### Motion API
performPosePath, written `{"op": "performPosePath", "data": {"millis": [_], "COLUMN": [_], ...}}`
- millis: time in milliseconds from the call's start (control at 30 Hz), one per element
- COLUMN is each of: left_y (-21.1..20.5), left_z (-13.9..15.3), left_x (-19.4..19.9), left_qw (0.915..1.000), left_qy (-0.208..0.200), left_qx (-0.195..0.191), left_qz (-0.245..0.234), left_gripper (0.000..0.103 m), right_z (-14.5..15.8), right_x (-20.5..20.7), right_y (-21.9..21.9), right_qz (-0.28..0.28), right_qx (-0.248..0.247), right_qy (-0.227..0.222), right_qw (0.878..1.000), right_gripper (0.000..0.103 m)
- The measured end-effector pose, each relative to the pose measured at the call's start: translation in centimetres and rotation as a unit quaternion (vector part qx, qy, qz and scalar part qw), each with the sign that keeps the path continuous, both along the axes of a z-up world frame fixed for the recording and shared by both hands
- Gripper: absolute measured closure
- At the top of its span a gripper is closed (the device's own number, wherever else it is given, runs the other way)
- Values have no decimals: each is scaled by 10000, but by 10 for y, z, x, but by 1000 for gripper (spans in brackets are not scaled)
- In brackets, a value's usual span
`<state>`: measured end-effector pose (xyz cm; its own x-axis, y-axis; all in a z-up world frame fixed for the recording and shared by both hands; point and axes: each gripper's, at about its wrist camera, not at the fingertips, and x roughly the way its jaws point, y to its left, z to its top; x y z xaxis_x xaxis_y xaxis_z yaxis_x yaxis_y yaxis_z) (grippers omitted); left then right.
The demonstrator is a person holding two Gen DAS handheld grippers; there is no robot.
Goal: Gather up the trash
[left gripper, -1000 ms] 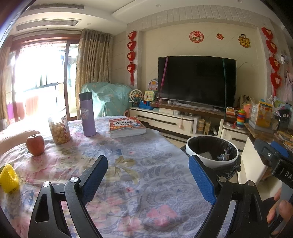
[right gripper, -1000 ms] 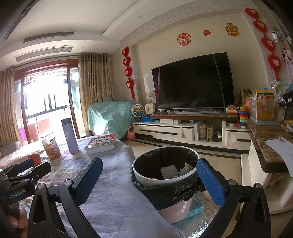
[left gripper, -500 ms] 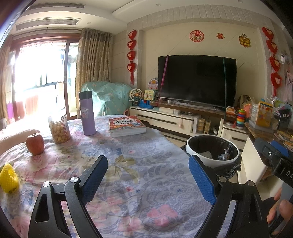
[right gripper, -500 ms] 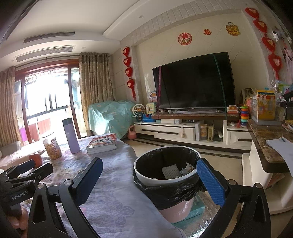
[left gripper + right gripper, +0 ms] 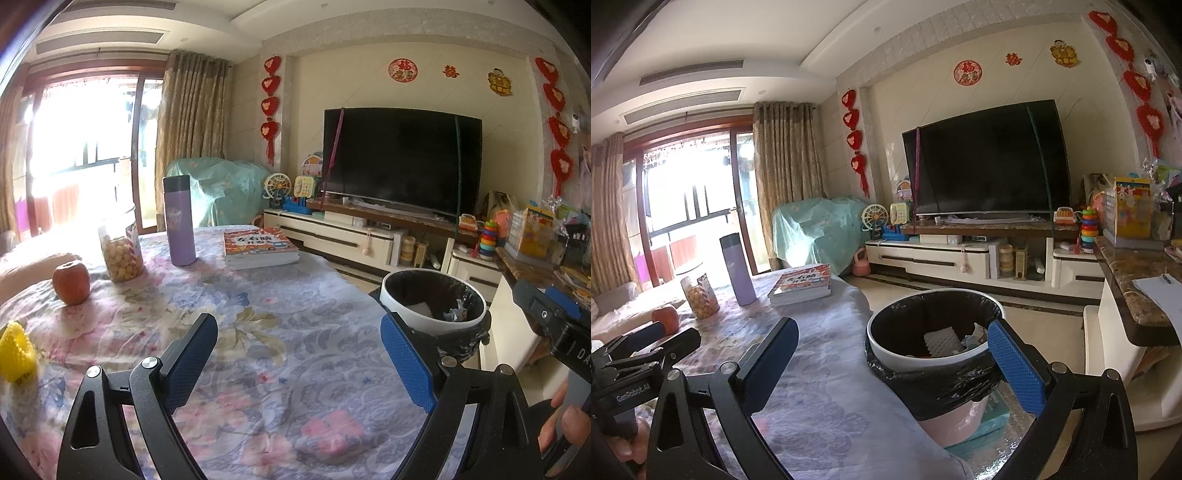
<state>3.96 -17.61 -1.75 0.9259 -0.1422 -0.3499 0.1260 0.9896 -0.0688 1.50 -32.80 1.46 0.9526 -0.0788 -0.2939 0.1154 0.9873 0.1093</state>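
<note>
Both the left gripper [image 5: 299, 354] and right gripper [image 5: 892, 356] gape wide and empty over the floral tablecloth [image 5: 295, 332], the lined trash bin [image 5: 934, 332] at two o'clock off the table's edge, apple [image 5: 71, 282], snack jar [image 5: 120, 249], purple flask [image 5: 180, 221] and book [image 5: 258, 246] at eleven.

In the lower part of the frame the left gripper [image 5: 299, 354] hangs with jaws wide apart, empty, above the floral tablecloth [image 5: 258, 332]. At right the trash bin [image 5: 434, 304] stands beside the table; a yellow object [image 5: 14, 350] lies at the left edge.
</note>
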Motion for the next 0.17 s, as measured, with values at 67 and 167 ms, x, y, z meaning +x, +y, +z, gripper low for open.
{"op": "performPosePath", "data": {"millis": [67, 167], "left_y": [2, 5], "left_z": [-1, -3], "left_x": [2, 4], "left_qw": [10000, 10000], "left_qy": [33, 79], "left_qx": [-16, -32], "left_qz": [16, 31], "left_gripper": [12, 12], "right_z": [-1, -3], "right_x": [1, 4], "right_y": [1, 2], "right_qz": [22, 62], "right_qx": [10, 28], "right_qy": [22, 63], "right_qw": [10000, 10000], "right_gripper": [0, 0]}}
